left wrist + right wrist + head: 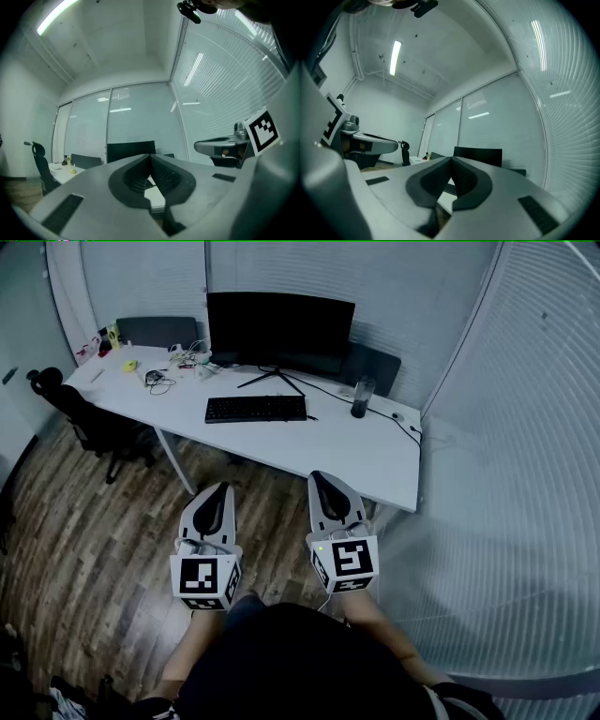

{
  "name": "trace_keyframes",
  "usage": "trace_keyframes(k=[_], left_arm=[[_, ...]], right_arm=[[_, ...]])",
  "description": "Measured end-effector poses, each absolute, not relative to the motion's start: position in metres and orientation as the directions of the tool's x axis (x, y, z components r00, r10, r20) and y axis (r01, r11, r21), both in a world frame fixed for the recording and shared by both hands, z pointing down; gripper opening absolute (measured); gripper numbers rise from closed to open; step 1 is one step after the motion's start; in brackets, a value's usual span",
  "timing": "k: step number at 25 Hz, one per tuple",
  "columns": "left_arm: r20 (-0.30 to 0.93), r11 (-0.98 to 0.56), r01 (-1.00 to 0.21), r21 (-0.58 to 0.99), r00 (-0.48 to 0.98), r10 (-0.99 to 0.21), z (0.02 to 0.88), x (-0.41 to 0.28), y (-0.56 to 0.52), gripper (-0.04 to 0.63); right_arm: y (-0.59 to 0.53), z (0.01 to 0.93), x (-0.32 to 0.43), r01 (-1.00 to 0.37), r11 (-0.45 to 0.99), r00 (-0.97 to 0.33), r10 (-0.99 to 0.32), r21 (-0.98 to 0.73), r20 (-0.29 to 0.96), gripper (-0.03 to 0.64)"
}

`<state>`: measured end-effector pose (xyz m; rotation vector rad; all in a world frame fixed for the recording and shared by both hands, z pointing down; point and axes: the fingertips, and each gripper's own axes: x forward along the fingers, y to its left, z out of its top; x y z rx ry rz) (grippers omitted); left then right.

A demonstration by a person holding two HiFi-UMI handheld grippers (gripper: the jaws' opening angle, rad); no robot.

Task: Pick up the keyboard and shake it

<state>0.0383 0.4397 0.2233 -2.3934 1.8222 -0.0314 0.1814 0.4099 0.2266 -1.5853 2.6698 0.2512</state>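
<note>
A black keyboard (256, 409) lies on a white desk (375, 456) in front of a dark monitor (279, 328). Both grippers are held side by side over the wooden floor, well short of the desk. My left gripper (219, 489) is shut and empty, and my right gripper (322, 478) is shut and empty too. In the left gripper view the jaws meet at the left gripper (150, 156) tip with the monitor (131, 150) behind. In the right gripper view the right gripper (451, 160) is shut, and a strip of the keyboard (450, 188) shows below the monitor (478, 155).
A dark tumbler (360, 397) stands right of the keyboard. Cables and small items (173, 367) clutter the desk's back left. A black office chair (89, 423) sits at the desk's left end. Window blinds (525, 474) close off the right side. The person's torso (291, 662) fills the bottom.
</note>
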Motion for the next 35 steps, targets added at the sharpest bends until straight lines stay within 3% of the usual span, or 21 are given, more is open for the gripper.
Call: trace_keyframes(k=[16,30,33,35], left_arm=[[-0.052,-0.278,-0.957,-0.081,0.283,-0.958,0.239,0.028,0.402,0.025],[0.038,-0.302,-0.952,-0.041,0.3,-0.953,0.278,-0.054,0.235,0.03],[0.058,-0.323,-0.946,-0.03,0.321,-0.945,0.287,-0.077,0.195,0.112],[0.068,-0.335,-0.942,-0.026,0.332,-0.941,0.292,-0.092,0.17,0.125]], right_arm=[[0.367,0.254,0.178,-0.878,0.471,-0.477,-0.877,0.085,-0.062,0.032],[0.214,0.289,0.102,-0.885,0.461,-0.459,-0.887,0.062,0.042,0.032],[0.18,0.294,0.082,-0.893,0.447,-0.445,-0.894,0.053,0.053,0.032],[0.159,0.297,0.068,-0.896,0.441,-0.438,-0.897,0.048,0.058,0.031]])
